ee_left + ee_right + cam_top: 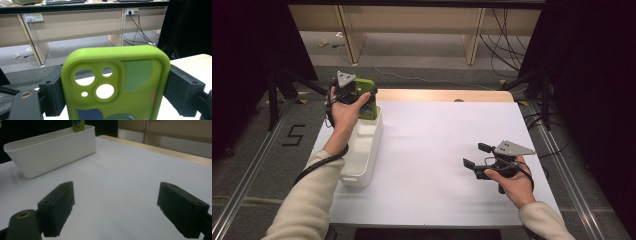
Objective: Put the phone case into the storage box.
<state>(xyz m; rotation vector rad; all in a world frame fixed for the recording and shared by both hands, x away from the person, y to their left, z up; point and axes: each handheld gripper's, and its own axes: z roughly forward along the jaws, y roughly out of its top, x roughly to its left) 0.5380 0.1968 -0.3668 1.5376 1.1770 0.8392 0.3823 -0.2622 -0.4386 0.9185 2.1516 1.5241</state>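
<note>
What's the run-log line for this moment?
left gripper: shut on phone case, above bin | right gripper: open, empty, over table

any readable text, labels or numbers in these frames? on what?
"5": black tape figure on the floor, left of the table.
Wall sockets carry yellow labels: too small to read.
Green phone case in the left gripper: coloured shapes, no lettering seen.
White bin: none.

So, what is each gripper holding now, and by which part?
The left gripper clamps the green phone case by its two long side edges; the right gripper holds nothing.
</note>
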